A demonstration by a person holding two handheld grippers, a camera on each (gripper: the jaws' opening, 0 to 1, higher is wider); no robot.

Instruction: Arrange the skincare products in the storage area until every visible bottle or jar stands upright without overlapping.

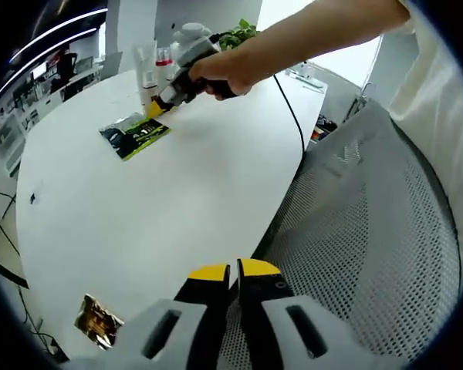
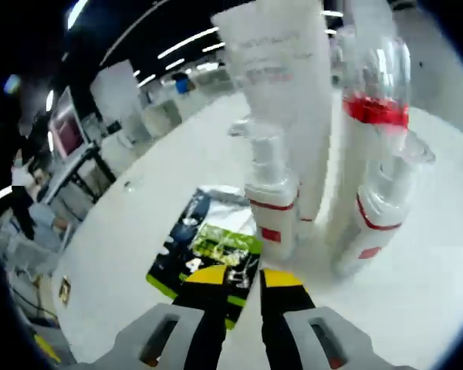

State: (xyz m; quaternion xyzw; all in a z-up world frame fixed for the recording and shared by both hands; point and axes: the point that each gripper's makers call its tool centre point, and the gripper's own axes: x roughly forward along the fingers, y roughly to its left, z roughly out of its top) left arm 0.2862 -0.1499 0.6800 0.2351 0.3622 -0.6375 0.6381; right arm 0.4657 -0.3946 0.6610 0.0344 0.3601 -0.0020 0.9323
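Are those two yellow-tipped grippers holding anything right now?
No. The left gripper is shut on nothing above the table edge; the right gripper is shut and empty over the green sachet.

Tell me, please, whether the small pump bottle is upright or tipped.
Upright: the pump bottle stands on its base on the table, pump head on top.

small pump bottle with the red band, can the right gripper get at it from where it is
Probably yes. The small pump bottle stands upright just ahead of the right gripper, with bare table between. But the jaws look shut, and the tall tube crowds it from behind.
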